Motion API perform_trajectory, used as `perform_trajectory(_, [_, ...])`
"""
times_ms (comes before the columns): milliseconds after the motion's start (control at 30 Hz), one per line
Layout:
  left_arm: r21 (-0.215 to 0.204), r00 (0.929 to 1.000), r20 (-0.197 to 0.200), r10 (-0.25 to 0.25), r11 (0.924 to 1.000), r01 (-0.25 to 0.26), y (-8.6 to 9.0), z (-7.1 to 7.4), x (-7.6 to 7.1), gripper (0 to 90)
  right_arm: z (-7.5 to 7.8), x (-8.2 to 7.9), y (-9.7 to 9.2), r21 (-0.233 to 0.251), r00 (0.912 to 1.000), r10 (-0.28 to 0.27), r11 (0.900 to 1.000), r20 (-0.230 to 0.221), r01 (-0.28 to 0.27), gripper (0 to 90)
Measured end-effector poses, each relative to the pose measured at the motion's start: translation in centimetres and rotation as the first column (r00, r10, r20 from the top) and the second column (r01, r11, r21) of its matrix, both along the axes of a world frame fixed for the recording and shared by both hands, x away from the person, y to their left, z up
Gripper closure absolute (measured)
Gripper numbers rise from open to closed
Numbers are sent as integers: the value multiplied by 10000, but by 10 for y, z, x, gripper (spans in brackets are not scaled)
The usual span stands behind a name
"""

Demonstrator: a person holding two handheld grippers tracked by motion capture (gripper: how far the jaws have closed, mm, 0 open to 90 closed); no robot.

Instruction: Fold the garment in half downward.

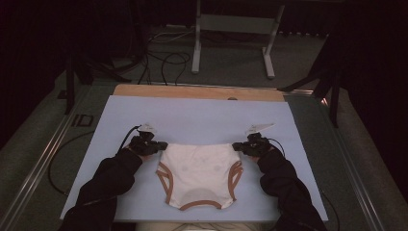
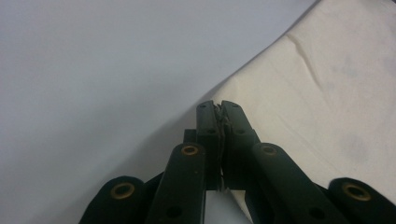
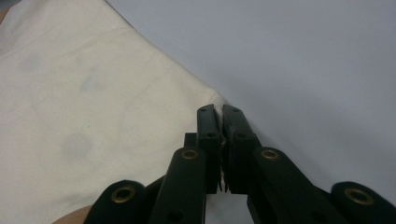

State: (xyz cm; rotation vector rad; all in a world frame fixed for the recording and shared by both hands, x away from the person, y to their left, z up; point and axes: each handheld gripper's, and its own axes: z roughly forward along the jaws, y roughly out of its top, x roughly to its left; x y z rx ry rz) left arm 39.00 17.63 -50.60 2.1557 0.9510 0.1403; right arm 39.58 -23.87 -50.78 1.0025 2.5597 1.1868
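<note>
Left gripper [image 1: 153, 145] at the garment's left waist corner, jaws clamped on a pinch of cloth; its own view shows the pads closed over the fabric edge. Cream underpants [image 1: 199, 173] lie flat, middle of the pale blue mat [image 1: 202, 118], waistband away from the person, crotch toward them. Likely light, limp, thin cotton: will sag and drape once lifted, not slippery, no breakage risk. Waist corners look like the sound hold, both ends together, to keep it spread. Brown trim rings the leg openings; faint grey spots on the cloth. Right gripper [image 1: 244, 146] pinches the right waist corner likewise, jaws clenched on fabric.
</note>
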Motion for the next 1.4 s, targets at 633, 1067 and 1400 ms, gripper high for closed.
perform_trajectory(633, [-266,9986,433,318,9992,-307,-5,0,28,883,0,26,-3,34,9965,-835,9965,84,835,874])
perform_trajectory(1067, [-139,9972,551,509,9986,-502,-7,-4,40,882,-5,40,0,-154,9926,-1211,9925,-11,1210,874])
perform_trajectory(1400, [-28,9960,492,744,9972,-744,-10,-11,48,881,-9,48,0,-151,9907,-1362,9906,-47,1362,874])
